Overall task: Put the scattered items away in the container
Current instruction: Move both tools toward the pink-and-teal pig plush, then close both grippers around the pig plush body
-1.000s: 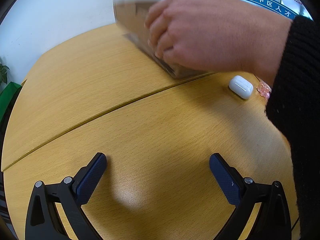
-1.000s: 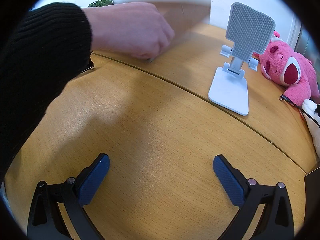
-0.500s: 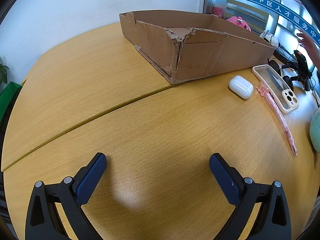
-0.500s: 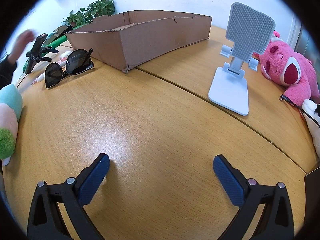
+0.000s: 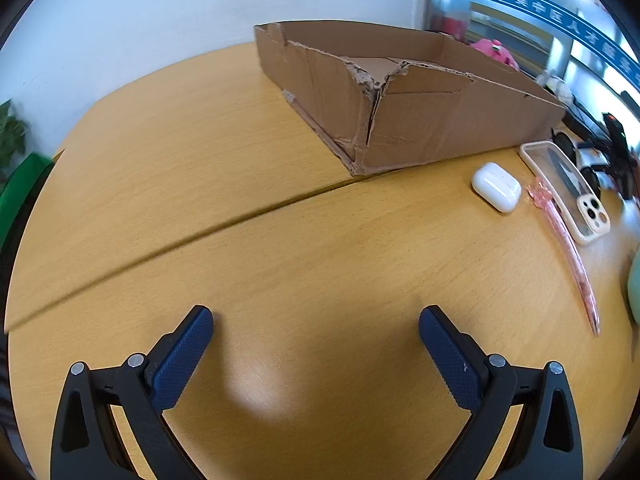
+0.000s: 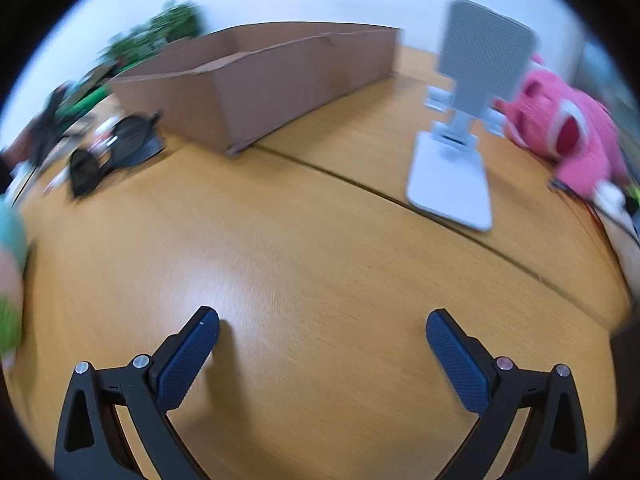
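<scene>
Cardboard box [image 5: 400, 92] at 1 o'clock, torn near corner, no contents visible from here | scattered: earbud case [image 5: 496, 186], phone case [image 5: 568, 190], pink pen [image 5: 568, 248] at 2 o'clock; sunglasses [image 6: 116, 152] at 10 | left gripper [image 5: 316, 336] and right gripper [image 6: 322, 338] both spread wide, empty | risk: smooth earbud case may squirt from my pads; weak torn wall may buckle if bumped

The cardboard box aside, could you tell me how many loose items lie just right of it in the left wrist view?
3: a white earbud case nearest the cardboard box, a pink pen beyond it, then a phone case. Dark items farther right are unclear.
</scene>
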Tool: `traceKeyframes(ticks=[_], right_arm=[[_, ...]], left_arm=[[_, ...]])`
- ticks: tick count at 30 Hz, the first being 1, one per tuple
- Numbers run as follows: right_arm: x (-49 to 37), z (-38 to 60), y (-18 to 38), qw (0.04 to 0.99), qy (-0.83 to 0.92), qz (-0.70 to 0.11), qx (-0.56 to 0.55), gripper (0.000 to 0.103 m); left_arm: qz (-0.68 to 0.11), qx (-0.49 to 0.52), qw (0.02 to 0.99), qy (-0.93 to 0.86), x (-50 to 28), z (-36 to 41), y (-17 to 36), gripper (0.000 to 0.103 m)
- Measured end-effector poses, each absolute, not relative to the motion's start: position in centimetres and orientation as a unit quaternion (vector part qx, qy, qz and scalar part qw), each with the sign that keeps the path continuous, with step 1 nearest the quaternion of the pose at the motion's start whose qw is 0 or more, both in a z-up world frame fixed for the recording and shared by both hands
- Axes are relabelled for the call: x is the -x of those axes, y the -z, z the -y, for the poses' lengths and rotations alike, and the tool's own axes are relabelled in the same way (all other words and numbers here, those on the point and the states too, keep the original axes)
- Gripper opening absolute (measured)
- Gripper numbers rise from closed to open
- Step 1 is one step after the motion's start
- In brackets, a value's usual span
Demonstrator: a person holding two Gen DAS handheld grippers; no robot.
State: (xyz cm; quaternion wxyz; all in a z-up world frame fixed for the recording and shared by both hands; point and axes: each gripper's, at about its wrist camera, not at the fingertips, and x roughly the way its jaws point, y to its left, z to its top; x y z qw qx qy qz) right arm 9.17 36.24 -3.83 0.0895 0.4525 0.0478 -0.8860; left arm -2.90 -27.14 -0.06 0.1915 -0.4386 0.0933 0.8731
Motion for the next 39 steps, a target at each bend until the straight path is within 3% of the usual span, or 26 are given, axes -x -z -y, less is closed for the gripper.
traceKeyframes(ticks=[5,9,14,17,20,24,27,32,33,36,39], right_arm=[[-12.9,-33.8,3.9,-0.087,0.887,0.039,-0.452,0.103],[-14.5,-29.1,3.8,-0.021,0.891,0.007,-0.454,0.103],[-16.1,-26.0,3.2,-0.074,0.886,0.027,-0.458,0.101],[-18.9,-24.4,-1.2,-0.083,0.915,0.027,-0.394,0.099],[-23.3,-22.5,-7.6,-0.054,0.947,0.079,-0.308,0.1],[-27.0,-18.2,-12.0,0.005,0.964,0.076,-0.254,0.102],[-27.7,-14.6,-11.1,0.023,0.962,0.082,-0.26,0.102],[-25.8,-11.1,-2.0,0.01,0.926,0.099,-0.365,0.102],[-25.4,-10.8,-0.7,0.011,0.919,0.114,-0.377,0.102],[-24.8,-10.6,0.8,0.022,0.91,0.147,-0.386,0.102],[-24.2,-9.8,0.5,0.025,0.915,0.119,-0.385,0.096]], left_arm=[[-0.069,0.442,0.145,-0.882,-3.2,24.1,-0.1,0.103],[-0.057,0.444,0.121,-0.886,-7.7,20.4,-0.1,0.103],[-0.056,0.408,0.107,-0.905,-11.7,17.1,-2.1,0.102],[0.011,0.342,0.132,-0.93,-15.3,16.9,-8.0,0.102],[0.064,0.3,0.168,-0.937,-18.0,15.5,-13.4,0.103],[0.077,0.295,0.247,-0.92,-19.3,12.2,-15.9,0.103],[0.079,0.326,0.292,-0.895,-17.9,8.8,-14.0,0.103],[0.049,0.438,0.324,-0.837,-14.7,3.2,-5.1,0.103],[0.079,0.452,0.34,-0.821,-14.3,3.2,-3.6,0.103],[0.132,0.469,0.369,-0.791,-13.7,4.2,-2.7,0.093],[0.137,0.471,0.371,-0.789,-13.7,4.8,-2.7,0.088]])
